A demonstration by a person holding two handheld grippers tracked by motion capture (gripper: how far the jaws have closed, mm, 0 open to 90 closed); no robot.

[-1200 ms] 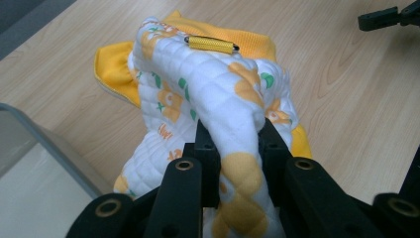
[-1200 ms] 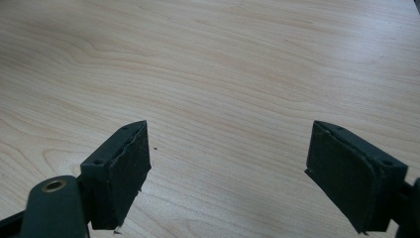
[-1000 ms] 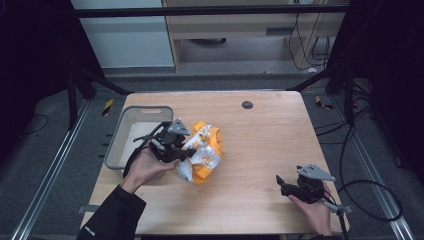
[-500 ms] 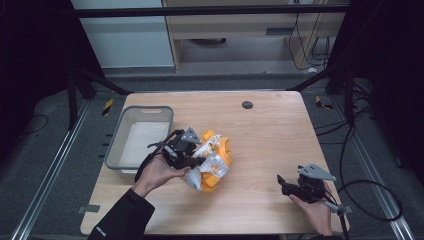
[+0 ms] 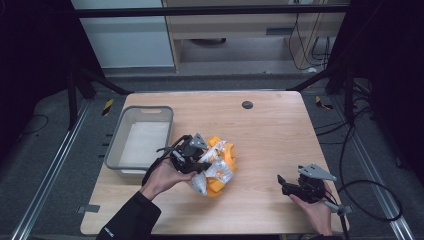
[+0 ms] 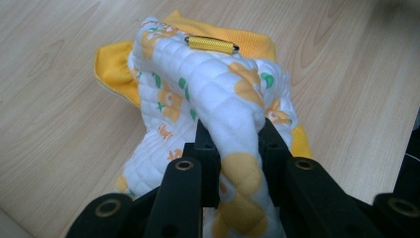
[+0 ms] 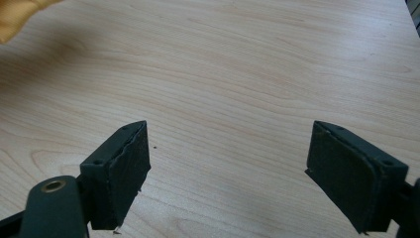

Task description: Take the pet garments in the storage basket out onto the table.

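In the lower right of the high view we hold the right gripper (image 5: 286, 183) low over the bare table (image 5: 280, 130), jaws spread wide with nothing between them. Left of centre, our left gripper (image 5: 202, 167) is clamped on a fold of the yellow-and-white quilted garment (image 5: 220, 167), which lies bunched on the wood. Farther left sits the grey bin (image 5: 116, 145).

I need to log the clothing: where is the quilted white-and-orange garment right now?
In the high view, the quilted white-and-orange garment lies left of centre on the wooden table, right of the grey plastic bin, clamped by the left gripper.
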